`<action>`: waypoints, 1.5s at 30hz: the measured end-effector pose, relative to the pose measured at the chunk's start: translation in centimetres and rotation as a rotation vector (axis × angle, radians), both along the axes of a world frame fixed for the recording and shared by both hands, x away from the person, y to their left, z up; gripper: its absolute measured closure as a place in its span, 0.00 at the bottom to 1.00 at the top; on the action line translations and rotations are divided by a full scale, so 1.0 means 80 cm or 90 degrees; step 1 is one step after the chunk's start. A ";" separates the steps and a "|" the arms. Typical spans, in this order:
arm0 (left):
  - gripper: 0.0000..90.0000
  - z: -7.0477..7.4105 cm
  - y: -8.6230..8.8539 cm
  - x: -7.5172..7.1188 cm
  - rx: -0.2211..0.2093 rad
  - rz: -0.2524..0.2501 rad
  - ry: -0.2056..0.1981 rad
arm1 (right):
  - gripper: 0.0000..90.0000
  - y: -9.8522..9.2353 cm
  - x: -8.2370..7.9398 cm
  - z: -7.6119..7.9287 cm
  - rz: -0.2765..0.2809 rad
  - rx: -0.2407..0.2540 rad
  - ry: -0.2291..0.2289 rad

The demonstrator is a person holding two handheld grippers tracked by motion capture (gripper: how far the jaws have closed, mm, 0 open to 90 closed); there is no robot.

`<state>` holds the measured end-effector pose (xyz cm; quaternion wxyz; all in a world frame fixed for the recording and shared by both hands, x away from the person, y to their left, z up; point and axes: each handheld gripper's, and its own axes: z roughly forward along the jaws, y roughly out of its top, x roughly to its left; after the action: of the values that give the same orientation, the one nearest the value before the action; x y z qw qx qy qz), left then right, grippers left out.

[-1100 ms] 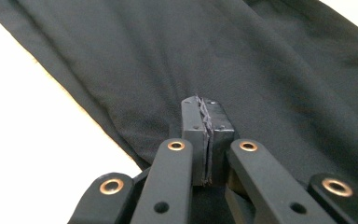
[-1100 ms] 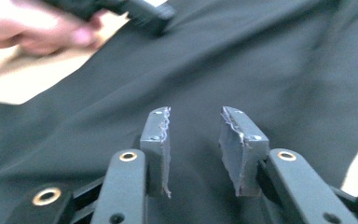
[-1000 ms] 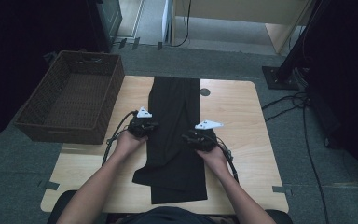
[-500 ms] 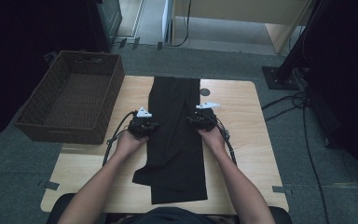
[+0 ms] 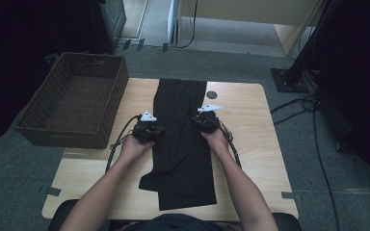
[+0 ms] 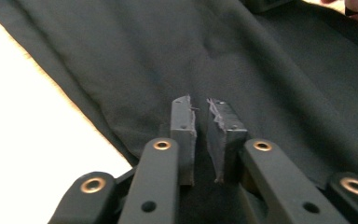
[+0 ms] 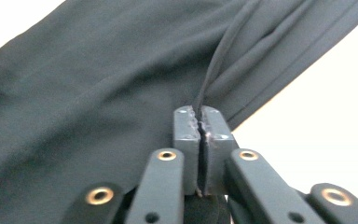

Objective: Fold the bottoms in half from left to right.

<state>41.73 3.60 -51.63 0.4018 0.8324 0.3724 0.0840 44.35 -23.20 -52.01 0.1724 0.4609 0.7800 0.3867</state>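
A pair of black trousers [image 5: 180, 139] lies lengthwise down the middle of the wooden table [image 5: 255, 139]. My left gripper [image 5: 158, 130] rests on the trousers' left edge. In the left gripper view its jaws have just been opening: the left gripper [image 6: 200, 106] shows a narrow gap between the pads, over the cloth [image 6: 223, 51], with nothing pinched. My right gripper [image 5: 200, 122] sits at the trousers' right edge. In the right gripper view the right gripper [image 7: 198, 113] is shut on a raised fold of the black cloth [image 7: 98, 84].
A dark wicker basket [image 5: 62, 136] stands at the table's left side, nothing visible inside it. A small round black hole [image 5: 212, 95] lies at the table's far side beside the trousers. Cables [image 5: 298, 103] trail over the floor to the right.
My right hand has moved away from the person along the trousers' right edge, to level with the left hand. The left hand has stayed where it was.
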 end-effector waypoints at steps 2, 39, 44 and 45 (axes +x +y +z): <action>0.84 0.001 0.001 0.001 -0.007 -0.005 0.013 | 0.98 -0.002 -0.001 0.002 -0.005 0.012 0.024; 0.44 0.024 -0.004 0.069 0.005 -0.012 -0.051 | 0.99 -0.027 -0.135 0.010 0.097 0.056 0.078; 0.49 0.010 -0.003 0.076 0.014 0.001 -0.014 | 0.99 -0.027 -0.152 0.008 0.106 0.058 0.083; 0.48 0.008 -0.003 0.076 0.022 0.001 -0.013 | 0.99 -0.027 -0.156 0.007 0.107 0.058 0.085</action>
<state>47.81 3.35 -50.97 0.3911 0.8380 0.3675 0.0989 31.90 -25.40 -51.41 0.0660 0.4259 0.8074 0.4030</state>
